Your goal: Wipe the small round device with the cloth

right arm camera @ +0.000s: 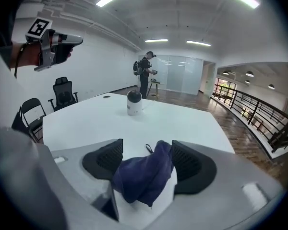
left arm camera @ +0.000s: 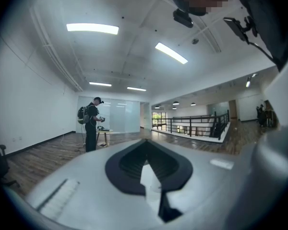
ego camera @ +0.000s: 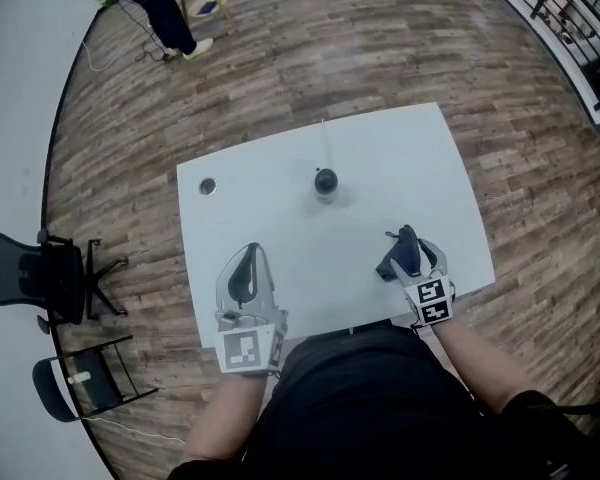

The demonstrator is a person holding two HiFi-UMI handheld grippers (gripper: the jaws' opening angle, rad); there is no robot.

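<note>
The small round device [ego camera: 325, 183], dark on top and pale below, stands upright in the middle of the white table [ego camera: 400, 158]; the right gripper view shows the device [right arm camera: 134, 102] straight ahead. My right gripper [ego camera: 408, 253] rests near the table's front right edge. Its jaws stand wide apart, and a crumpled dark blue cloth [right arm camera: 144, 176] lies loosely between them, leaning toward the right pad. That cloth [ego camera: 395, 258] is well short of the device. My left gripper [ego camera: 250, 268] is held above the front left of the table with its jaws together and nothing in them.
A small round grommet [ego camera: 207, 186] sits in the table's far left corner. Two black chairs [ego camera: 40, 278] [ego camera: 80, 383] stand on the wooden floor to the left. A person [right arm camera: 145, 73] stands by a small table far behind. A railing [right arm camera: 249, 114] runs along the right.
</note>
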